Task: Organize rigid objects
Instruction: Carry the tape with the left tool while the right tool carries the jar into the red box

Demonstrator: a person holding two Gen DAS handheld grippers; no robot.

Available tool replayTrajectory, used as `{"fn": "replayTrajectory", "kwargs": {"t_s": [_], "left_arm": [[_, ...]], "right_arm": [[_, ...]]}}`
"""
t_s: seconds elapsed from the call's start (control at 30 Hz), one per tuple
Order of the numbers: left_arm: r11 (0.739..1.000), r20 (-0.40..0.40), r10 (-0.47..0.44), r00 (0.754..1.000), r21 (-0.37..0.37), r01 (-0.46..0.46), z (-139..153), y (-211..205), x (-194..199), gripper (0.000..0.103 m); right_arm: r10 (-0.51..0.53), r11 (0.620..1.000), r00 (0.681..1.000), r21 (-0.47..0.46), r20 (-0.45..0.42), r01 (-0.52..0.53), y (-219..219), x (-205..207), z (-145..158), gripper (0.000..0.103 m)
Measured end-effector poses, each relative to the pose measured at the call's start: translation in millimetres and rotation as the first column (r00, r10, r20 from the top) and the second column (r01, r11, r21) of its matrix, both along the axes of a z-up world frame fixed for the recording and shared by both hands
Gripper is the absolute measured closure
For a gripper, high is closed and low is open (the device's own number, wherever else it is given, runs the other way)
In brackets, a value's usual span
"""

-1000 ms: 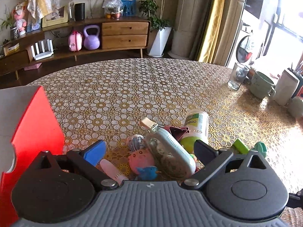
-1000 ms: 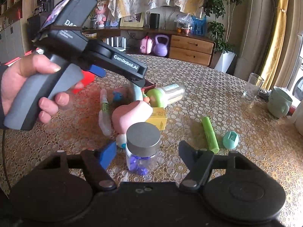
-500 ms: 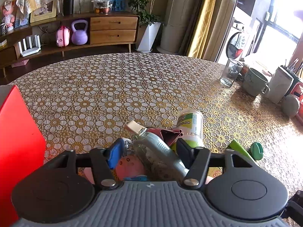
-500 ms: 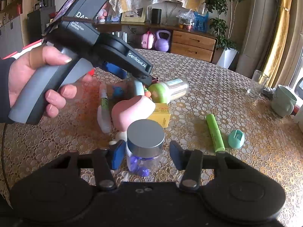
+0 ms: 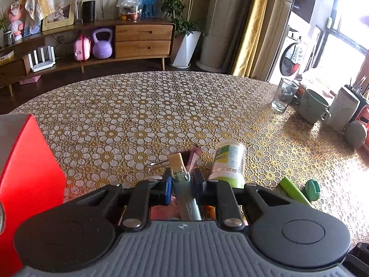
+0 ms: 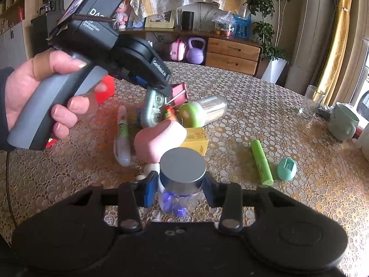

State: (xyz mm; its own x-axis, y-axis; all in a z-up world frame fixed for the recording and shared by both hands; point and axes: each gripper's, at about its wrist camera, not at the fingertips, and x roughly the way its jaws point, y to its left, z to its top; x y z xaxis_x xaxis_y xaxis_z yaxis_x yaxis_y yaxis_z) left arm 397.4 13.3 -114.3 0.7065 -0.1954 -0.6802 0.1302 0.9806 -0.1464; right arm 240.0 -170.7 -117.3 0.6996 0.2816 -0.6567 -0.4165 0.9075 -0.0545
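Both tongs are clamped on something. The left tongs pinch a grey, clear-windowed correction-tape dispenser edge-on, its tan tip poking forward, probably because that narrow side suits the grip. The right tongs squeeze a small clear plastic jar with a grey lid just under the lid, keeping it upright; purple bits show inside. Both sit in the clutter near the middle of the lace-covered table.

Desk: gold-and-white floral lace. Box: red. Jar: clear, grey lid, purple contents. Marker: lime green. Carton: yellow.
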Motion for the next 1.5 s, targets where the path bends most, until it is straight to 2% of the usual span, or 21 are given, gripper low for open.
{"fn": "replayTrajectory", "kwargs": {"t_s": [0.33, 0.67, 0.87, 1.17, 1.5], "left_arm": [[1.000, 0.017, 0.000, 1.000, 0.001, 0.000, 19.8, 2.7, -28.0, 0.088], [1.000, 0.054, -0.018, 0.998, 0.010, 0.018, 57.1, 8.7, -76.4, 0.088], [1.000, 0.071, -0.018, 0.997, 0.009, 0.018, 88.8, 25.0, -103.6, 0.087], [0.999, 0.073, 0.047, 0.996, 0.019, -0.049, 121.1, 80.4, -127.7, 0.087], [0.983, 0.076, 0.163, 0.984, 0.067, -0.168, 127.3, 160.5, -134.1, 0.087]], "right_arm": [[-0.020, 1.000, 0.999, 0.024, 0.032, 0.020, -8.7, -19.0, 20.0, 0.062], [0.004, 0.999, 0.998, 0.047, 0.065, -0.007, -5.1, -35.1, 60.4, 0.062], [0.044, 0.996, 0.997, 0.073, 0.056, -0.048, 9.1, -35.9, 88.0, 0.062], [0.136, 0.984, 0.990, 0.108, 0.035, -0.139, 53.9, -18.5, 119.9, 0.062], [0.260, 0.961, 0.965, 0.093, 0.024, -0.261, 144.6, 12.2, 122.8, 0.062]]}}
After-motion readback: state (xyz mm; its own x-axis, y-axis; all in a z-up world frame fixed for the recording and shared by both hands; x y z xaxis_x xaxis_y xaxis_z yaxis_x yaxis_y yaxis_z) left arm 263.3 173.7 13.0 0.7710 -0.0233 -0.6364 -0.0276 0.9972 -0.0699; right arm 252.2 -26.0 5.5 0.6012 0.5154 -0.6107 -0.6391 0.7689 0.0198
